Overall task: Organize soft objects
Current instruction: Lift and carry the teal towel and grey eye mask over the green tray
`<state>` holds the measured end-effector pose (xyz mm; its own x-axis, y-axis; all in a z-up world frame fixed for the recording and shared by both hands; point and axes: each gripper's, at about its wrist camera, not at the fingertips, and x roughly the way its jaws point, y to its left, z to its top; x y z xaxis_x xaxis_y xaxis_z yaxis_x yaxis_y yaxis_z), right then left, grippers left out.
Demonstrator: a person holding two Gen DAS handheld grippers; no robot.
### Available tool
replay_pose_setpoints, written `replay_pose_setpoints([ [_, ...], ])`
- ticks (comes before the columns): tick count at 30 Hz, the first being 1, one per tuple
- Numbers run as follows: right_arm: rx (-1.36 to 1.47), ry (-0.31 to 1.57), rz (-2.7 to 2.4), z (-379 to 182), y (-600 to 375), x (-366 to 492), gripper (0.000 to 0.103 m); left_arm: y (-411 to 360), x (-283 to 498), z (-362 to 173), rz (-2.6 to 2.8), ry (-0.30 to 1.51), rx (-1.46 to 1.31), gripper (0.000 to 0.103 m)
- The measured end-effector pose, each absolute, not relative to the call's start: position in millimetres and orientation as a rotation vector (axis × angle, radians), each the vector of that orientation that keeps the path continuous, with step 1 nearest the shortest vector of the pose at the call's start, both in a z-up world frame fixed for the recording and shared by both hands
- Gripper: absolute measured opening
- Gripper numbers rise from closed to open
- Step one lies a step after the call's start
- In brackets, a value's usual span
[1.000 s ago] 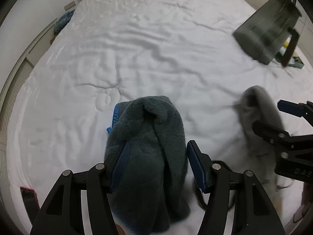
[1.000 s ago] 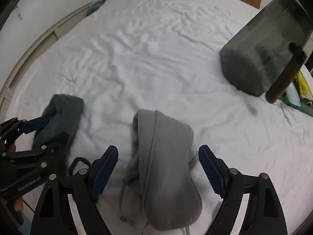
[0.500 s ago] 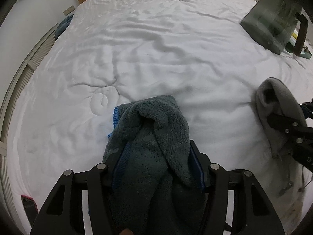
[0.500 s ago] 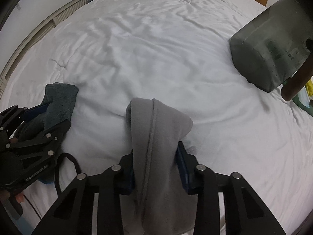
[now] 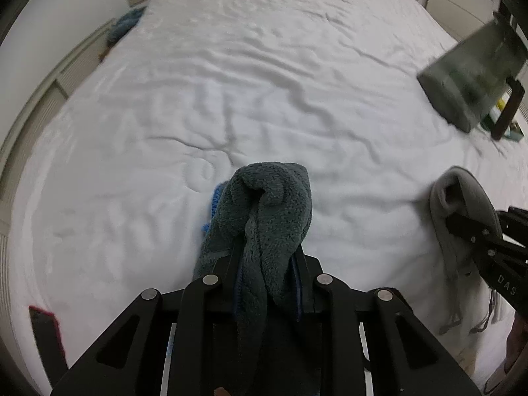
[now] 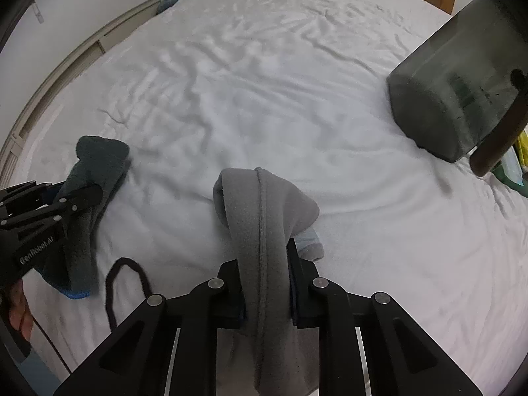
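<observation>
A dark teal fleece cloth [image 5: 264,204] with a blue edge lies bunched on the white bed [image 5: 264,82]. My left gripper [image 5: 265,277] is closing on it, its pads pressing the fleece from both sides. A light grey fleece cloth [image 6: 260,217] lies to the right of it, and my right gripper [image 6: 265,283] is shut on that fold. The right wrist view shows the left gripper [image 6: 71,194] on the teal cloth [image 6: 95,165] at the left. In the left wrist view the grey cloth [image 5: 462,198] sits at the right edge under the right gripper's fingers [image 5: 475,231].
A dark translucent storage bin [image 6: 455,99] with a brown handle stands on the bed at the right. A black cord [image 6: 125,283] loops on the sheet between the cloths. A red-edged phone [image 5: 46,333] lies near the bed's front left. A blue item [image 5: 123,26] sits by the far left edge.
Both grippers went from wide open around their cloths to shut on them. The teal cloth is squeezed narrower and the left view has shifted a little.
</observation>
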<state>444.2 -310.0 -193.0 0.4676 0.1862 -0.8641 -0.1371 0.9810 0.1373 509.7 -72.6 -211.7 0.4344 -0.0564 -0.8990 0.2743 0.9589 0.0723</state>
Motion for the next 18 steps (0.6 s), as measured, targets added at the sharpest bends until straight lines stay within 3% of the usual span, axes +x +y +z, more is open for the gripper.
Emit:
replay_pose_setpoints([
  [11, 0.125, 0.942, 0.29, -140.9, -338.7, 416.8, 0.016, -58.0, 493.8, -152.9, -0.064, 1.015, 0.183, 0.02],
  [18, 0.12, 0.929, 0.318, -115.9, -380.2, 390.1, 0.016, -103.8, 462.7, -118.2, -0.081, 1.018, 0.195, 0.02],
])
